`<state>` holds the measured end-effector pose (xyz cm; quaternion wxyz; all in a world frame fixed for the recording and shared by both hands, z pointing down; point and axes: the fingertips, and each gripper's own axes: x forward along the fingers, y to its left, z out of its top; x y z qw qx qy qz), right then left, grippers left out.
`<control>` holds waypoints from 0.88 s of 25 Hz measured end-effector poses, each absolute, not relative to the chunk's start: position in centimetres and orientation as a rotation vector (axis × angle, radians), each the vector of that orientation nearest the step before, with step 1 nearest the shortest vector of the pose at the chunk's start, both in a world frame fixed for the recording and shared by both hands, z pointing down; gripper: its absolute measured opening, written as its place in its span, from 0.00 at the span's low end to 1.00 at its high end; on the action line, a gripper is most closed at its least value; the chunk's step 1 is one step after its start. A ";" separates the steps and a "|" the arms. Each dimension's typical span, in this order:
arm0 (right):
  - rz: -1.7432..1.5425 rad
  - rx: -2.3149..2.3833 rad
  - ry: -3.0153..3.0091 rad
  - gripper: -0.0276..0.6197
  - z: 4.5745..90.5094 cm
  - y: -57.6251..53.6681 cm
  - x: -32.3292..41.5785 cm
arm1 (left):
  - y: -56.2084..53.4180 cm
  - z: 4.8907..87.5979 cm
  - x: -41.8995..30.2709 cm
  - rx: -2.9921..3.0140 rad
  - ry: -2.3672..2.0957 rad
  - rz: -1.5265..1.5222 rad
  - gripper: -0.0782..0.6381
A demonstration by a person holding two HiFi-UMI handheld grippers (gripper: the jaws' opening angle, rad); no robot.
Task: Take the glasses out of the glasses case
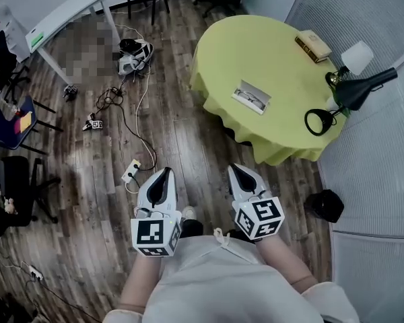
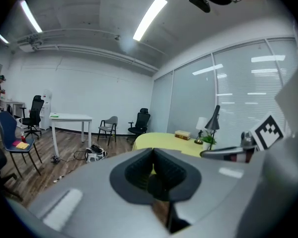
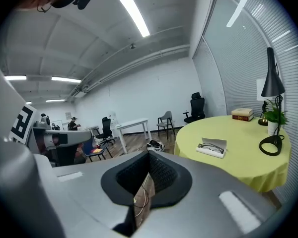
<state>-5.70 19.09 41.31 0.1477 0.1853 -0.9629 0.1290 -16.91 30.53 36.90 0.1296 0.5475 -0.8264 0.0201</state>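
A white glasses case [image 1: 251, 97] lies open on the round yellow-green table [image 1: 283, 52], and the glasses [image 3: 212, 145] rest inside it. Both grippers are held low over the wooden floor, well short of the table. My left gripper [image 1: 165, 173] is shut with nothing in it, and its own view shows the jaws closed together at the left gripper [image 2: 153, 162]. To its right, my right gripper [image 1: 237, 169] points towards the table and is also shut and empty. From the right gripper [image 3: 149, 165] the case [image 3: 211, 147] shows ahead to the right.
A black desk lamp [image 1: 353, 93], a white lamp shade [image 1: 357, 56] and stacked books [image 1: 312, 46] stand on the table's far side. Cables and a power strip [image 1: 131, 173] lie on the floor. A black bin [image 1: 325, 205] sits by the blinds. Chairs and a white desk [image 1: 67, 15] are to the left.
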 end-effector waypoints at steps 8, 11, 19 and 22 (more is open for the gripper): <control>0.361 0.645 -2.710 0.04 42.4 18.1 -11.8 | 29.4 39.2 -24.7 1.624 -2.294 0.018 0.12; 0.361 0.682 -2.698 0.04 42.4 16.7 -13.0 | 27.7 40.0 -25.6 1.659 -2.250 0.026 0.12; 0.362 0.737 -2.679 0.04 43.3 10.1 -14.6 | 20.0 41.4 -27.4 1.720 -2.187 0.062 0.12; 0.373 0.773 -2.682 0.04 43.1 6.2 -15.7 | 16.3 41.4 -28.5 1.750 -2.157 0.086 0.12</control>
